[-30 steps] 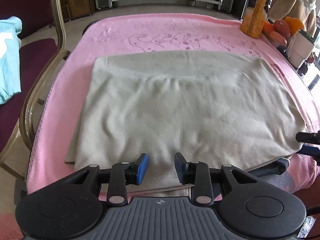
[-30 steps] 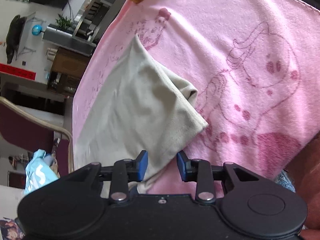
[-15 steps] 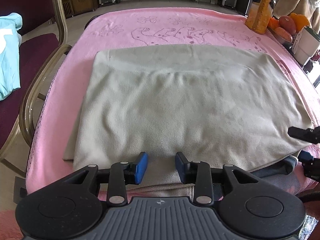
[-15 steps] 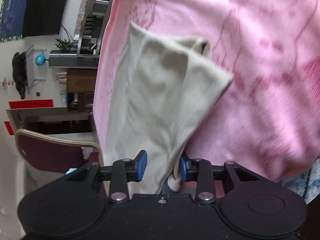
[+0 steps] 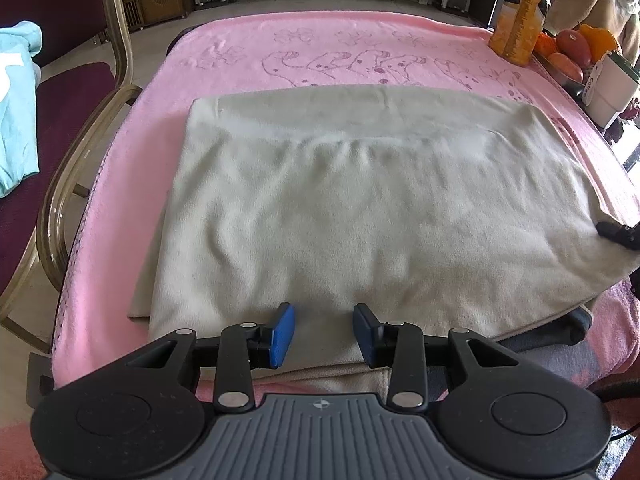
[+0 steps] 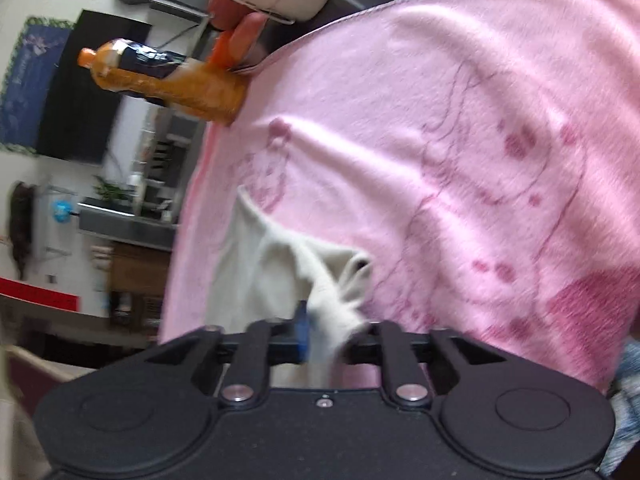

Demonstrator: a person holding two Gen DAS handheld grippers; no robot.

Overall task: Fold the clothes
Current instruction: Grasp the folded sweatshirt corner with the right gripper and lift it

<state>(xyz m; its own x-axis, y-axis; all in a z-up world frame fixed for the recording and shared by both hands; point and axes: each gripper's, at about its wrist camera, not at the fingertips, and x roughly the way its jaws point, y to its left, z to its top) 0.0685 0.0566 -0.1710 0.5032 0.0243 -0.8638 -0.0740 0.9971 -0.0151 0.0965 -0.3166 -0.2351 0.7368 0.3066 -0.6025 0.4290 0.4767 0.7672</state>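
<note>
A soft, fleecy beige garment (image 5: 360, 208) lies spread in a broad, roughly rectangular shape across a table draped with a pink towelling blanket (image 5: 248, 52) printed with darker pink cartoon outlines. Its nap is faintly rippled, with a band of small gathers running across the upper part, and a second layer of the same cloth shows beneath its near and left edges.

The left gripper (image 5: 323, 334) hovers at the near hem, its two blue pads set well apart with nothing between them, the ribbed grey body filling the bottom of the view. The right gripper (image 6: 326, 338) has its jaws clenched on a bunched corner of the garment, which rises from the blanket in a crumpled, blurred peak; in the left wrist view that same gripper's black tip (image 5: 618, 233) sits at the cloth's right edge.

A tall orange-filled bottle (image 6: 168, 84) stands at the blanket's far corner, near fruit (image 5: 574, 46) and a white container (image 5: 610, 90). A bentwood chair (image 5: 80, 152) with a maroon seat stands to the left, a light-blue cloth (image 5: 16, 100) lying on it.
</note>
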